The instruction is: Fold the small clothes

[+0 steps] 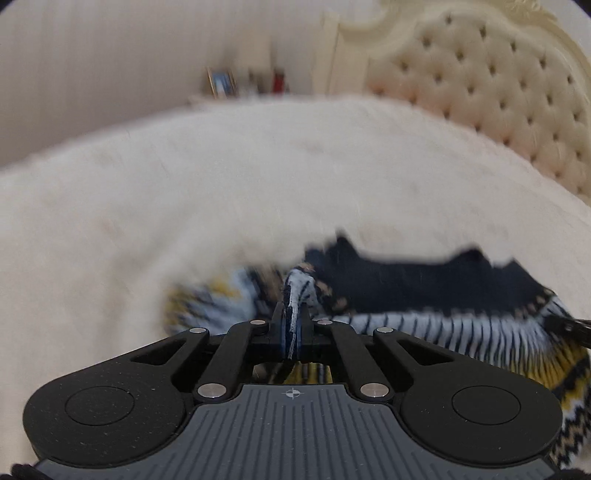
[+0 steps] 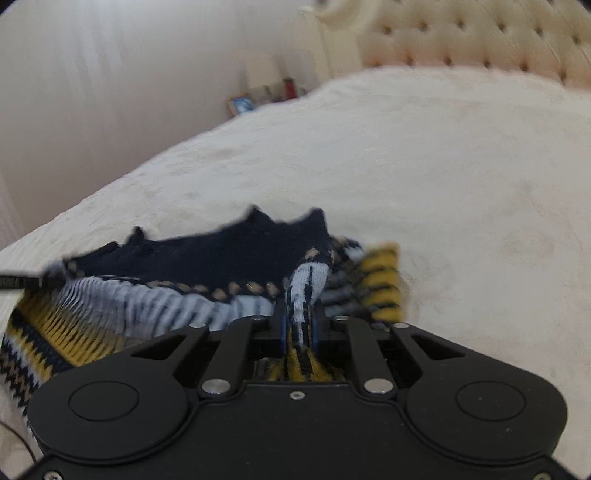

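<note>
A small knitted sweater (image 1: 424, 317), navy with light blue, yellow and tan patterned bands, is stretched between both grippers above a cream bedspread (image 1: 221, 192). My left gripper (image 1: 292, 314) is shut on one edge of the sweater. My right gripper (image 2: 301, 314) is shut on the other edge of the same sweater (image 2: 192, 258). The fabric hangs and sags between them. The right gripper's tip shows at the right edge of the left wrist view (image 1: 572, 328). The views are blurred by motion.
A cream tufted headboard (image 1: 491, 85) stands at the back right, also in the right wrist view (image 2: 480, 33). A bedside shelf with a framed picture (image 1: 221, 83) and small items sits by the pale wall. The bedspread (image 2: 461, 184) spreads wide ahead.
</note>
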The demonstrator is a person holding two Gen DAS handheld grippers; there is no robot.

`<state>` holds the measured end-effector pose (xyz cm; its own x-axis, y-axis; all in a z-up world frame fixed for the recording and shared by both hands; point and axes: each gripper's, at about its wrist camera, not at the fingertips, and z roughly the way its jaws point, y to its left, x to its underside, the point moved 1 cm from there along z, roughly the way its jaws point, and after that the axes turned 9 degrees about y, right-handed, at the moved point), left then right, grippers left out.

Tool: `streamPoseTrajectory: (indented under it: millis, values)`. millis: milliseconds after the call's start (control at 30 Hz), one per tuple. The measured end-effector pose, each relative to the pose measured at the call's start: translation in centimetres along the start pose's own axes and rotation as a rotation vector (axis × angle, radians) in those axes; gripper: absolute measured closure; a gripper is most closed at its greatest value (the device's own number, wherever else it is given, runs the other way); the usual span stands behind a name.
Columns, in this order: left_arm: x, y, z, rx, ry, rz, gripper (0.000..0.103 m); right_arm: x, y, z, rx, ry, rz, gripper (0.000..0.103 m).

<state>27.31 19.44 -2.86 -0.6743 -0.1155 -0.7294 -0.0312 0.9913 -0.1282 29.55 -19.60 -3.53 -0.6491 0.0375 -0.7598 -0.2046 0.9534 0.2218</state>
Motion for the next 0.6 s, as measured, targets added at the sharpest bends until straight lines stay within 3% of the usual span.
streamPoseTrajectory:
  millis: [67, 133, 233, 300, 367, 433, 600]
  values:
    - [-0.9, 0.0, -1.0, -0.026, -0.037, 0.028, 0.099, -0.7, 0.9, -1.0, 0.006, -0.064, -0.026, 0.085]
    - [-0.9, 0.4, -0.6, -0.044, -0.029, 0.032, 0.099, -1.0, 1.0, -0.3, 0.023, -0.043, -0.023, 0.085]
    - [0.2, 2.1, 2.8, -0.009, 0.132, -0.031, 0.093, 0.3, -0.2, 2.6, 0.110, 0.090, 0.012, 0.081]
    - [1.2, 3.0, 4.3, 0.028, 0.194, -0.075, 0.090, 1.3, -1.1, 3.2, 0.089, 0.102, 0.058, 0.080]
    - [0.9, 3.0, 4.2, 0.027, 0.187, -0.074, 0.084, 1.2, -1.0, 3.0, 0.097, 0.096, 0.043, 0.080]
    - [0.3, 2.5, 3.8, 0.013, 0.191, -0.042, 0.065, 1.0, -0.8, 2.8, 0.107, 0.094, 0.022, 0.077]
    - [-0.4, 0.9, 2.5, -0.043, 0.184, 0.011, 0.053, 1.4, -0.6, 1.7, 0.105, 0.071, 0.052, 0.061]
